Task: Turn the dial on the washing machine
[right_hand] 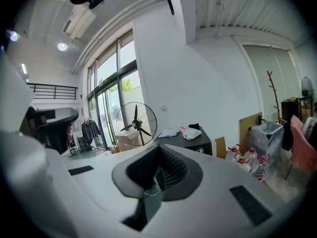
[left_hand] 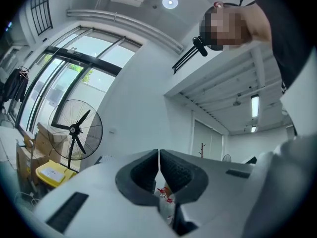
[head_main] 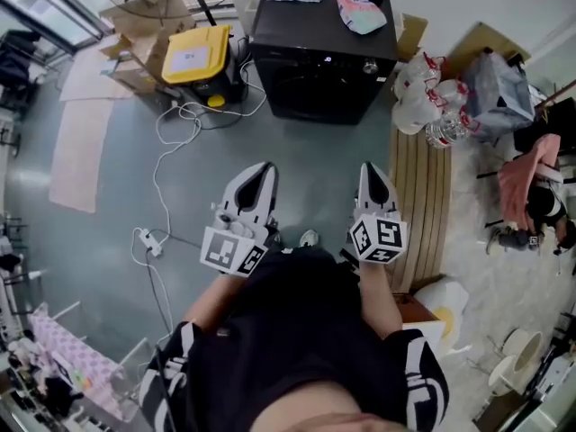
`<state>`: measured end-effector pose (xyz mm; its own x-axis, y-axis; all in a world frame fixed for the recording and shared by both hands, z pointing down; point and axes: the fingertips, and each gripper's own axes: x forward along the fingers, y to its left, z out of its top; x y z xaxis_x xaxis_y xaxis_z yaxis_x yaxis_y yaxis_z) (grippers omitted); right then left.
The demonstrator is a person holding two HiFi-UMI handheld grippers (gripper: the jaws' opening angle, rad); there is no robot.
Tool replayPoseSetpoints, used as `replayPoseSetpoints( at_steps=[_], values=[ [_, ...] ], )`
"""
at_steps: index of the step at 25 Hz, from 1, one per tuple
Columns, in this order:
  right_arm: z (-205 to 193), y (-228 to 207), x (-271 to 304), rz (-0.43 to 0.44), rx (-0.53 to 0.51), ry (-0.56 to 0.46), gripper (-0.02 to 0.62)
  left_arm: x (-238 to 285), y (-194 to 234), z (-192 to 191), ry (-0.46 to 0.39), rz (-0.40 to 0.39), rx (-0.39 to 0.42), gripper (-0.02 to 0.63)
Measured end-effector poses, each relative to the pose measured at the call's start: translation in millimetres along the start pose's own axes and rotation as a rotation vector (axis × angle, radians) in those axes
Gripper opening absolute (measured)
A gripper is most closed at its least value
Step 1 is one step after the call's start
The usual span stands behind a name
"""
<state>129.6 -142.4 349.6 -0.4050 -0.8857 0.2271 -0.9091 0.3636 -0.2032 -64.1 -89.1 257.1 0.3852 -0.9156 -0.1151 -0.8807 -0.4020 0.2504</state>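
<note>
2 grippers: left gripper [head_main: 266,167] and right gripper [head_main: 370,169] both closed, nothing between the jaws, held low by the body.
Washing machine [head_main: 310,84]: dark, across the floor [head_main: 108,196], well apart from both grippers.
Dial [head_main: 370,65]: small knob at the front panel's right end, untouched.
Done: nothing yet, judging by that gap.
Left: approach, open 1 gripper, clamp the dial, rotate it.
</note>
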Motion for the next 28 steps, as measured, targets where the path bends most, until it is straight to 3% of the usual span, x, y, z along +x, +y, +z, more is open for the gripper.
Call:
replayPoseSetpoints(
  at_steps=[3,9,28],
  values=[
    [-8,28,-21,0.018,-0.001,0.006,0.026,-15,5,0,0.018,-0.008,-0.018,0.028],
    [-34,61,-38,0.017,0.01,0.016,0.025,-39,15,-9,0.038,-0.047,0.035,0.028],
    [-15,95,-18,0.014,-0.016,-0.01,0.025,-42,41,3,0.029,-0.08,0.042,0.028]
  ],
)
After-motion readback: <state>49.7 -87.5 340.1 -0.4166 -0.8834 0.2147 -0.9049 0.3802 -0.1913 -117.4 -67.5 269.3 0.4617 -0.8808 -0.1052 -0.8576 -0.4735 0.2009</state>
